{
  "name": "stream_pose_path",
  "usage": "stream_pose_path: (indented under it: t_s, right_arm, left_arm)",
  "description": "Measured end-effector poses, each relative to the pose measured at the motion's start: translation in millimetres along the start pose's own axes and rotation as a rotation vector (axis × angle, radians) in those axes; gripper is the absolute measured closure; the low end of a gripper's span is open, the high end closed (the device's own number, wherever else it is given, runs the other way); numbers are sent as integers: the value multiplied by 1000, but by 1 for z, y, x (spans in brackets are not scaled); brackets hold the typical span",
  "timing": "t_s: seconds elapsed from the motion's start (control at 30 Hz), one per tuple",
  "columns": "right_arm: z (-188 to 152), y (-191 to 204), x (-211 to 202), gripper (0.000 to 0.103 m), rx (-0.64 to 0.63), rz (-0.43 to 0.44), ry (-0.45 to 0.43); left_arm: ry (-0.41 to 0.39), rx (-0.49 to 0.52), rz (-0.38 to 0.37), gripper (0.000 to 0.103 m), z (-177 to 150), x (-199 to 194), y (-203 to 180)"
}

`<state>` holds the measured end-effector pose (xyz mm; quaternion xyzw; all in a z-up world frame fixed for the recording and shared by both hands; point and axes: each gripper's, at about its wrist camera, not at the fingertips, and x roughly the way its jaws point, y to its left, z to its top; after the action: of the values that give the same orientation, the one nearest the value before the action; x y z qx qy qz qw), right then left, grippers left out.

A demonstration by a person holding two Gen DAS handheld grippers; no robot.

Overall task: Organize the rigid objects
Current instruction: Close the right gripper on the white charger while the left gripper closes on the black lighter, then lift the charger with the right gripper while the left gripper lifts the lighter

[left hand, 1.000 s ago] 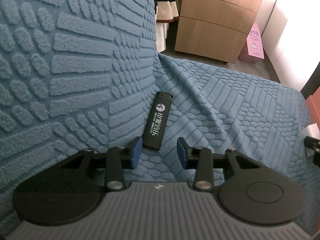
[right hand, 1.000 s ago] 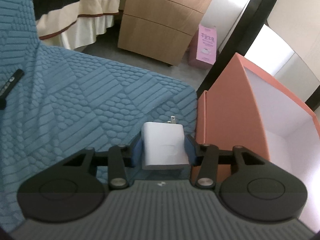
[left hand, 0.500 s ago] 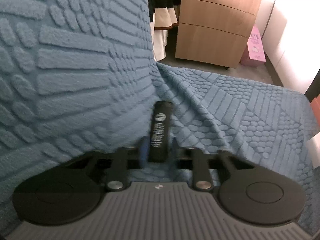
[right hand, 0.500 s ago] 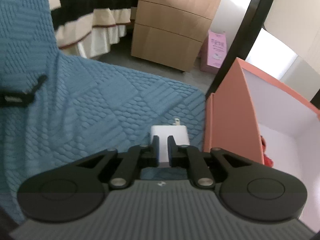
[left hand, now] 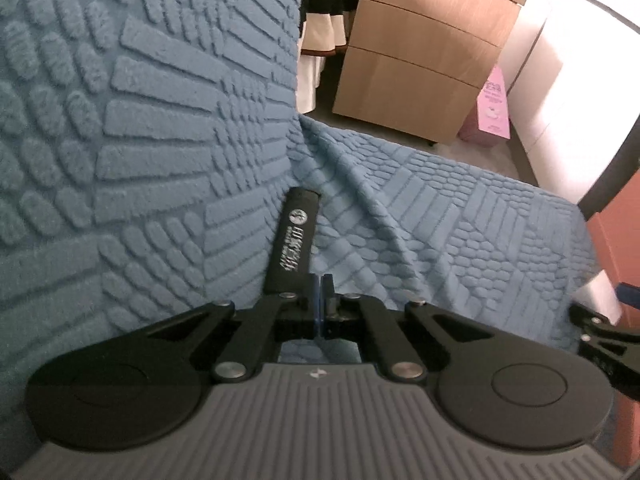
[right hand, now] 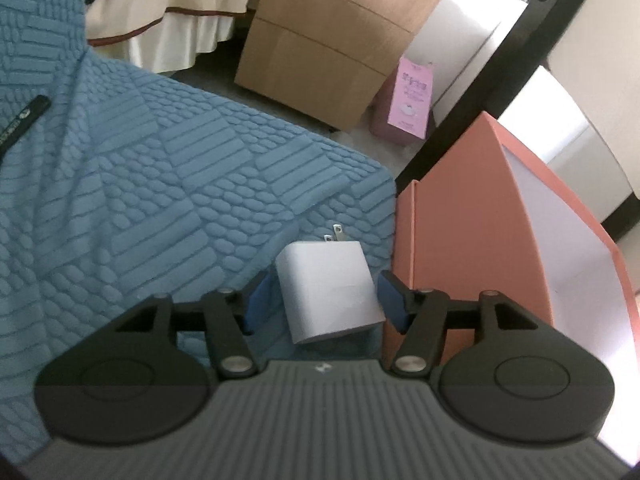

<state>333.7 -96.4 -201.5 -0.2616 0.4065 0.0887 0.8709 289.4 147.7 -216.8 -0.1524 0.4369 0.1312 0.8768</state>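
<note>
Left claw: blue pads pressed flat together, nothing between them. The black lighter lies just left of the closed tips, its near end beside the left pad, not gripped as far as the view shows. Long axis runs away from the claw, leaning slightly right toward the fold where the blue textured cover rises into the backrest.

Right claw: jaws opening, the white charger plug sits between the pads with a visible gap on each side, so no hold on it. The plug rests on the cover at the seat's edge, its 2 prongs pointing away from the claw. The orange box stands just right of it, open, white inside.

Judgement: the key relation is the lighter's offset. It lies to the left of the closed left claw rather than on its centre line, so that claw would have to open and shift left, straddling the narrow width across the long axis. The left hand is plainly nearer the lighter; the right hand is nearer the plug and the box.
</note>
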Motion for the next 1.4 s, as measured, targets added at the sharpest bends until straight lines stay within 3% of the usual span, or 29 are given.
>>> stream_pose_path:
  t_s: [0.3,0.43,0.57,0.77,1.0,1.13,1.27,1.4]
  right_arm:
    - [18,-8,11,42,-37,103,48]
    - [27,-24,21,47,65,198,101]
    - [23,-20,18,47,74,202,79]
    - [21,-27,3,47,139,276,50]
    - [13,-24,-14,47,139,312,26]
    - [9,-19,-17,47,126,314,20]
    - [7,-15,-16,47,133,307,22]
    - [7,-13,-13,47,135,302,30]
  left_arm:
    - [2,42,31,102,-4,-4,-2]
    - [4,55,36,102,-1,-6,0]
    - [-18,82,53,101,4,-6,0]
    - [-32,152,80,99,18,3,-10]
    - [-7,165,77,97,30,25,-12]
    - [-14,179,81,62,32,32,-14]
    - [-9,200,117,62,31,41,-17]
    - [-16,151,92,63,33,44,-10]
